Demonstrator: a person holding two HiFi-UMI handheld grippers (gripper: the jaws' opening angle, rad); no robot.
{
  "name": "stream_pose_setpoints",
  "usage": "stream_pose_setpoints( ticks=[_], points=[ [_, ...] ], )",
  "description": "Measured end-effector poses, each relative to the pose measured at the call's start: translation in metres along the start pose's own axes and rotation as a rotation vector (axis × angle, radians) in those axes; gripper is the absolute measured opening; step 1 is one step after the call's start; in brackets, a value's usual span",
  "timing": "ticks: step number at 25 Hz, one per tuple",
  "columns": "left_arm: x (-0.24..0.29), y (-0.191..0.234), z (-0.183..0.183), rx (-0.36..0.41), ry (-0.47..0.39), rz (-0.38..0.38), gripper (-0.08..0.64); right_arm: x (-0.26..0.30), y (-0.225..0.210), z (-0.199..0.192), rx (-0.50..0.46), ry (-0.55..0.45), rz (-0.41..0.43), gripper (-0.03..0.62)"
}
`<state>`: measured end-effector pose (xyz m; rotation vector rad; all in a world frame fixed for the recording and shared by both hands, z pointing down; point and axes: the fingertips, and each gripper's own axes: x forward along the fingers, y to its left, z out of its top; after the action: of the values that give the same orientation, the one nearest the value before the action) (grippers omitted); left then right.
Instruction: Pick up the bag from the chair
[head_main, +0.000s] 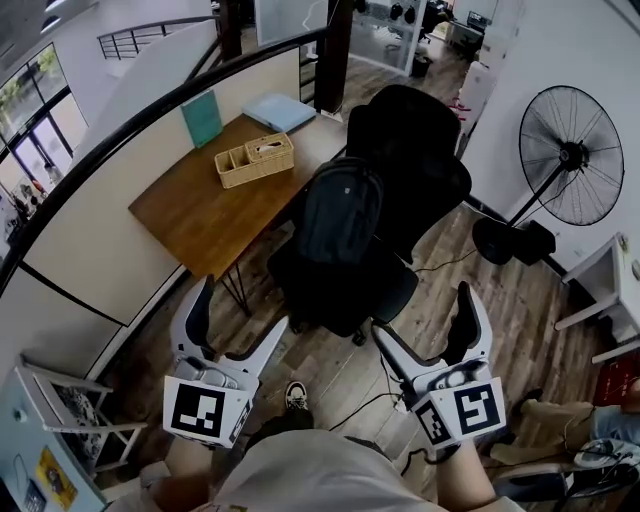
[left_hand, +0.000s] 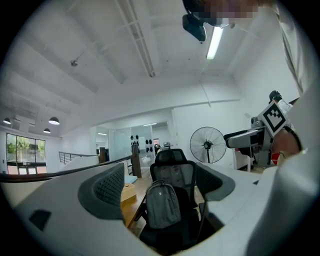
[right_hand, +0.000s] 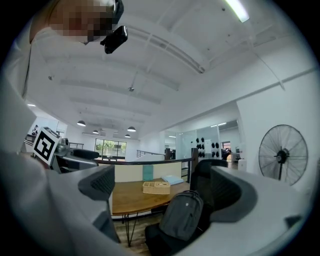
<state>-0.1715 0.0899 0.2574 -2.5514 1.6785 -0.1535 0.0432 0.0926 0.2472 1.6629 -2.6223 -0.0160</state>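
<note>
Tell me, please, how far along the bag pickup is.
Nothing is done yet: the bag leans on the chair, untouched. In hand: the left hand-held gripper and right hand-held gripper are open and empty, short of the chair. Left: approach, grasp, lift.

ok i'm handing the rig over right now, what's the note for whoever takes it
Left gripper: open, empty, held short of the chair.
Right gripper: open, empty, also short of it.
Bag: dark backpack standing on the seat, leaning against the backrest, untouched.
Done: nothing yet; both grippers only face the chair.
Left: move in, close on the Bag, probably near its top, and lift it off the seat.
</note>
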Motion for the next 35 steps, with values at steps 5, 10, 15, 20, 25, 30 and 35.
stream_pose_setpoints(
  ticks=[5,10,15,20,25,30,35],
  points=[
    [0.024,0.052,-0.011,0.004,0.000,-0.017,0.426,0.051,0.011,-0.001,-0.003,0.000,-0.026,0.595],
    [0.040,0.079,-0.020,-0.010,0.006,-0.033,0.426,0.077,0.015,-0.005,0.002,0.017,-0.051,0.595],
    [0.059,0.090,-0.025,-0.013,0.011,-0.051,0.426,0.094,0.001,-0.011,0.007,0.033,-0.081,0.595],
    [0.085,0.101,-0.027,-0.002,0.013,-0.052,0.426,0.119,-0.018,-0.014,0.014,0.023,-0.095,0.594],
    [0.125,0.109,-0.031,0.007,0.018,-0.059,0.426,0.152,-0.042,-0.020,0.025,0.014,-0.101,0.591],
    [0.188,0.112,-0.033,0.014,0.032,-0.080,0.426,0.197,-0.080,-0.026,0.037,0.022,-0.101,0.589],
    [0.258,0.114,-0.034,0.025,0.052,-0.100,0.426,0.248,-0.126,-0.035,0.056,0.043,-0.099,0.588]
  ],
)
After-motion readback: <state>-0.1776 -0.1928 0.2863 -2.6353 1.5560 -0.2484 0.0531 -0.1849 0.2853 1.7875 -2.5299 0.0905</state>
